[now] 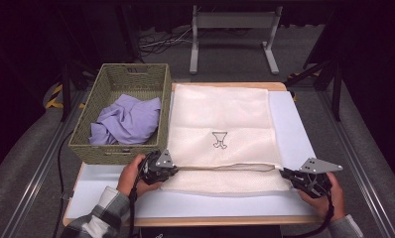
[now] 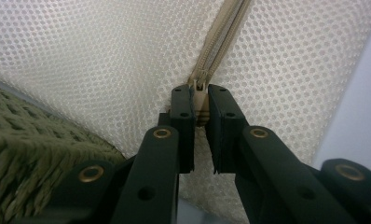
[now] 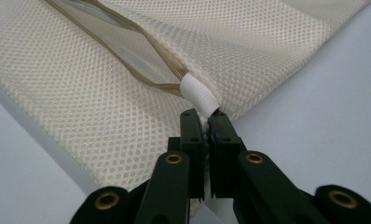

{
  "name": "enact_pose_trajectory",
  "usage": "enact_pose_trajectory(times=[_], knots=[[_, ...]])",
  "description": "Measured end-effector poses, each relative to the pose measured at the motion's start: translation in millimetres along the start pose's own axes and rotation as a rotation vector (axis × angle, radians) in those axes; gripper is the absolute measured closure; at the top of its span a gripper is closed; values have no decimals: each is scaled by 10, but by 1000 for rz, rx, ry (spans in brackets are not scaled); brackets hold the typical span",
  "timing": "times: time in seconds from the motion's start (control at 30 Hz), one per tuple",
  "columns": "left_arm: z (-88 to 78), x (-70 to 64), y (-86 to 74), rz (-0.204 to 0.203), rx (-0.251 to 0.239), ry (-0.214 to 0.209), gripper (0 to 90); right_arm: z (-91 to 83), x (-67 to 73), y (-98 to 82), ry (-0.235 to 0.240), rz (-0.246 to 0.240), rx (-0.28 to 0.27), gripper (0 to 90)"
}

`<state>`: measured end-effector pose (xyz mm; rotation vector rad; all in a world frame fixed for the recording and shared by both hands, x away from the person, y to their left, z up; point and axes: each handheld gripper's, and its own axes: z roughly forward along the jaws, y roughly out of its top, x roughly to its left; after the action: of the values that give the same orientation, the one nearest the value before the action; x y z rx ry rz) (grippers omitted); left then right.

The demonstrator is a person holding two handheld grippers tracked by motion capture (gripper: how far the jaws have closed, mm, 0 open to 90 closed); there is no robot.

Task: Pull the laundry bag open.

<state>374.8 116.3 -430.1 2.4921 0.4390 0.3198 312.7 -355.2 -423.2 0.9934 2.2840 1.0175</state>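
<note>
A cream mesh laundry bag (image 1: pixel 220 114) lies flat on the white table mat (image 1: pixel 295 129), with a small black logo in its middle. Its tan zipper (image 1: pixel 225 167) runs across near the front edge. My left gripper (image 1: pixel 174 167) is at the zipper's left end, shut on the zipper pull (image 2: pixel 201 95). At the right end, my right gripper (image 1: pixel 284 172) is shut on the bag's edge just below a white fabric tab (image 3: pixel 200 95). In the right gripper view the zipper (image 3: pixel 127 51) gapes open beside the tab.
A woven olive basket (image 1: pixel 86 144) stands left of the bag and holds a crumpled lilac cloth (image 1: pixel 128 119). Its wall (image 2: pixel 34 140) is close beside my left gripper. A grey metal stand (image 1: pixel 232 29) is on the floor behind the table.
</note>
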Motion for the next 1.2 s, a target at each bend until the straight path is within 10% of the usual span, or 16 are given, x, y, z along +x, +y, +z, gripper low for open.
enact_pose_trajectory(times=[1.2], knots=[[-161, 133, -293, -79, -12, 21, 818, 11, 5, -8, 2, 0, 10, 864]])
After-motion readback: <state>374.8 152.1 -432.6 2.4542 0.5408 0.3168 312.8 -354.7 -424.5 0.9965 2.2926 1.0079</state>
